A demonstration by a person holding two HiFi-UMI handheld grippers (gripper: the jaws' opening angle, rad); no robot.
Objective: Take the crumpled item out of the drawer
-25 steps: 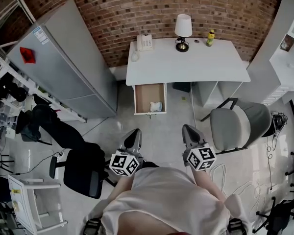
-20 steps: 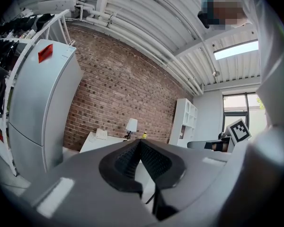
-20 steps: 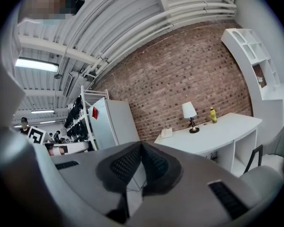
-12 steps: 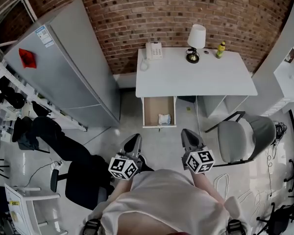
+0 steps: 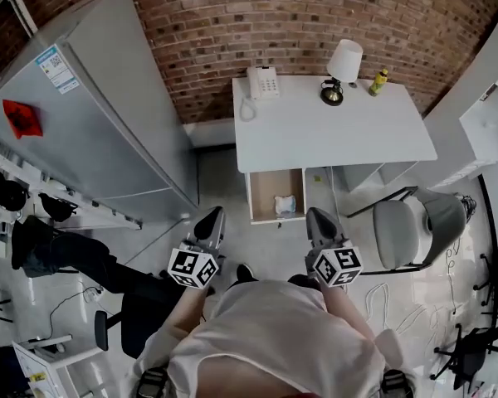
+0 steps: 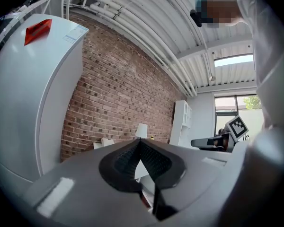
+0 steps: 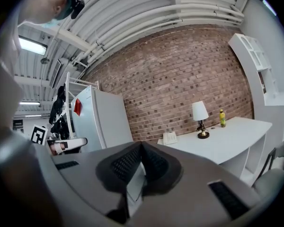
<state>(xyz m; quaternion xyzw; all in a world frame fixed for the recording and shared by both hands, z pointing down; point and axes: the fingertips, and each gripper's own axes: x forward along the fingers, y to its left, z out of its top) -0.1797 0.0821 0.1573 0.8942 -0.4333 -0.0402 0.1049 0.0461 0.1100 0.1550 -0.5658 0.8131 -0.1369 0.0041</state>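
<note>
Crumpled item (image 5: 285,205): one small pale wad, whitish with a hint of blue, lying at the right side of the single open drawer (image 5: 266,191) under the white desk (image 5: 332,131). The desk carries one telephone (image 5: 263,82), one lamp (image 5: 344,60) and one yellow bottle (image 5: 380,81). My two tongs, left gripper (image 5: 212,215) and right gripper (image 5: 315,216), are both pinched together on nothing, apart from the drawer.

Office-like room, brick wall (image 5: 315,15), white desk (image 5: 332,131) with telephone (image 5: 264,82), lamp (image 5: 342,63), grey office chair (image 5: 401,222)
</note>
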